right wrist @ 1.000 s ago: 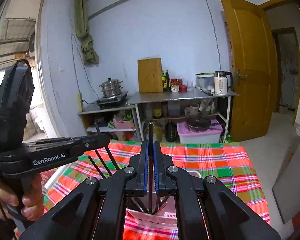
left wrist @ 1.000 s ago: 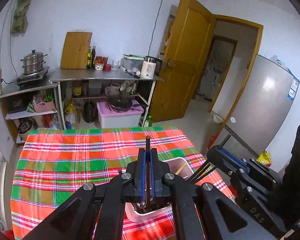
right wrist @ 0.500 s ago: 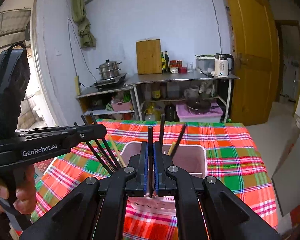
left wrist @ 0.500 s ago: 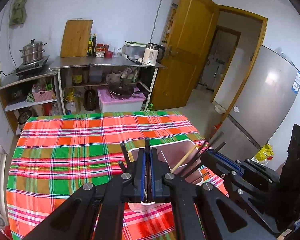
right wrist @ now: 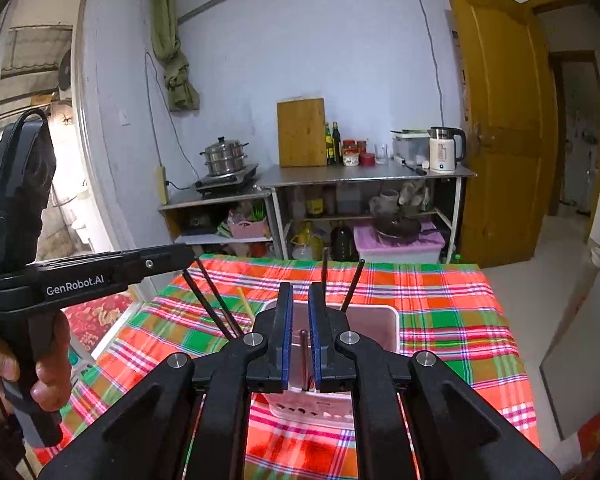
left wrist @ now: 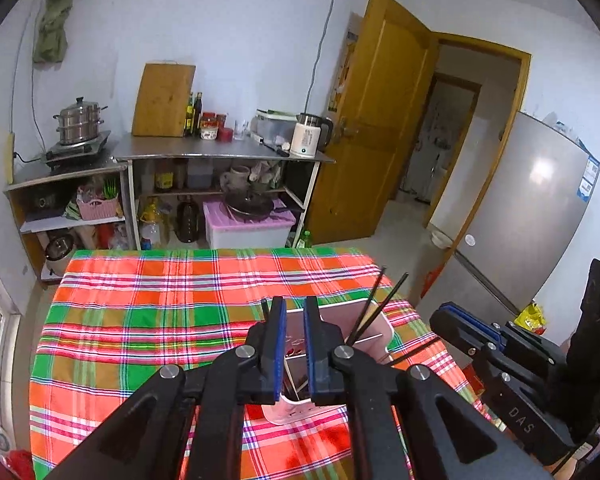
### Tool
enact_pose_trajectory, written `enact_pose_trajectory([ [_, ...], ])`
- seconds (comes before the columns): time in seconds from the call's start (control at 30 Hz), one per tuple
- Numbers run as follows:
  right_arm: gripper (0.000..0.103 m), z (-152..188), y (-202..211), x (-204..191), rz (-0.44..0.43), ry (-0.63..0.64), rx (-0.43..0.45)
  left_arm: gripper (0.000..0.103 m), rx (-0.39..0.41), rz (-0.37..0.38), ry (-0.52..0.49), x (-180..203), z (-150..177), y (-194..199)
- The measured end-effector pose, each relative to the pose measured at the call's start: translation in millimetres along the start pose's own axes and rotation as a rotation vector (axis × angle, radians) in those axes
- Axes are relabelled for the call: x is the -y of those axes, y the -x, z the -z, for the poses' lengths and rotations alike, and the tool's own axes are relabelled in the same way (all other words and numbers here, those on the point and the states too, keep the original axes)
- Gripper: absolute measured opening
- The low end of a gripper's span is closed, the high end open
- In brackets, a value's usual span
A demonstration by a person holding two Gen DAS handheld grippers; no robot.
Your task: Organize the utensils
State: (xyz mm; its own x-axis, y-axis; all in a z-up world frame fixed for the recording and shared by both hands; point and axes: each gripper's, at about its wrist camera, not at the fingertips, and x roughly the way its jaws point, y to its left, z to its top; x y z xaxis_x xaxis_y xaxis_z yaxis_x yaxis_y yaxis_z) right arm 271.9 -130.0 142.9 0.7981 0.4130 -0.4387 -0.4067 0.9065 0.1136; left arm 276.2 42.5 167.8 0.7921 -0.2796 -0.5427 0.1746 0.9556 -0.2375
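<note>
A pale pink rectangular plastic utensil bin (right wrist: pixel 374 322) stands on the tabletop (left wrist: pixel 148 320), which is covered by a red, green and orange plaid cloth, toward its near right part. From the left wrist view the bin sits close to the cloth's right edge, while a broad stretch of bare cloth lies to its left and beyond it toward the far edge.

In the right wrist view, two black chopsticks (right wrist: pixel 342 286) lean out of the bin's far side, two more black chopsticks (right wrist: pixel 210 300) slant up at its left, and one pale wooden chopstick (right wrist: pixel 246 304) rises beside those (five counted; anything deeper in the bin is hidden by the gripper bodies).

The left gripper (left wrist: pixel 295 344) hovers above the bin's near end with its two blue-lined fingers spread apart and nothing between them. The right gripper (right wrist: pixel 300 336) is likewise parted over the bin, and a thin dark stick (right wrist: pixel 303 354) stands in the gap without clearly touching either pad. In the right wrist view the left gripper's black body reaches in from the left, held by a bare hand (right wrist: pixel 40 364).
</note>
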Motion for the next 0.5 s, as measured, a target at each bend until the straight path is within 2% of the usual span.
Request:
enact_pose_trajectory([
  [0.27,0.009,8.3,35.1,-3.5,0.002,-0.018,0.031,0.008,0.055,-0.005,-0.005,11.6,21.4,40.7],
  [0.5,0.010,39.8,59.5,-10.2,0.013,-0.024,0.006,0.008,0.052,-0.021,-0.015,22.6,71.1,59.6],
])
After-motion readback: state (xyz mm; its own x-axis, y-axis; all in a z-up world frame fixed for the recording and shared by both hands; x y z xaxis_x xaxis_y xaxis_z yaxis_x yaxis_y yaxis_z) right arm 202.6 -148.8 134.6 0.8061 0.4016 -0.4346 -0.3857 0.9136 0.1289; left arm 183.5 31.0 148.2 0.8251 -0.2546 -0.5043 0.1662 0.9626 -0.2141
